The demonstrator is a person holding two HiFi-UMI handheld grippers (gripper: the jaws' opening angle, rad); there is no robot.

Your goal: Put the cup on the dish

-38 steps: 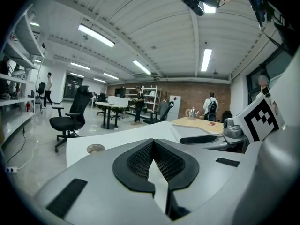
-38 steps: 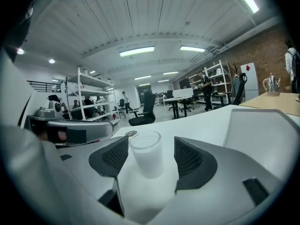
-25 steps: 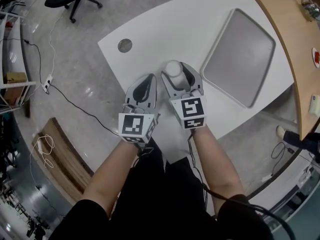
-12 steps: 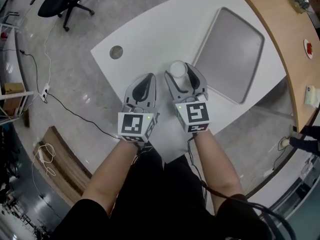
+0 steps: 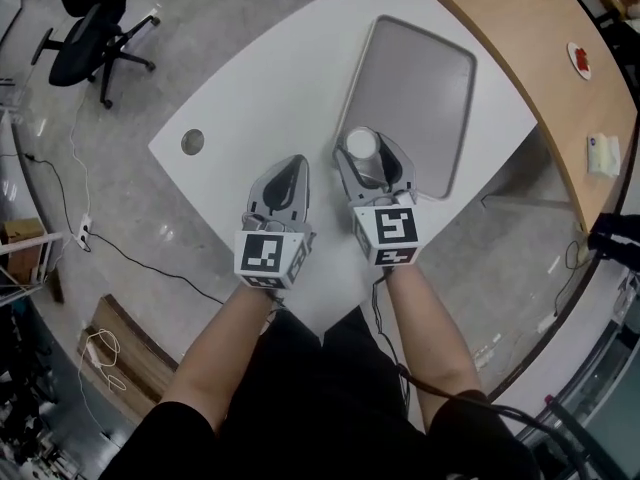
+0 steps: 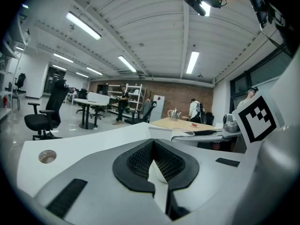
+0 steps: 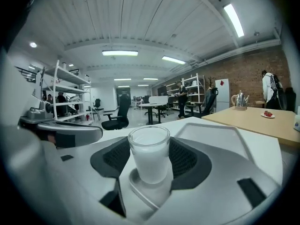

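White counter (image 5: 280,88) with a shallow grey rectangular dish (image 5: 415,88) lying flat on its far right part, and a round hole (image 5: 192,141) near its left edge

An open office (brick back wall (image 7: 243,74)): swivel chairs (image 5: 85,8), desks (image 6: 93,100), metal shelving (image 7: 70,81).

A white desk (image 5: 270,88) is taking up the middle of the head view, with a round grey cable port (image 5: 192,142) sitting near its left corner. A curved wooden desk (image 5: 540,48) is running along its far right side, carrying a small plate with something red (image 5: 579,58) and a white packet (image 5: 603,155). A black office chair (image 5: 85,18) is standing on the grey floor at far left. A black cable (image 5: 130,258) is trailing across the floor towards a wooden board (image 5: 125,353) at near left.
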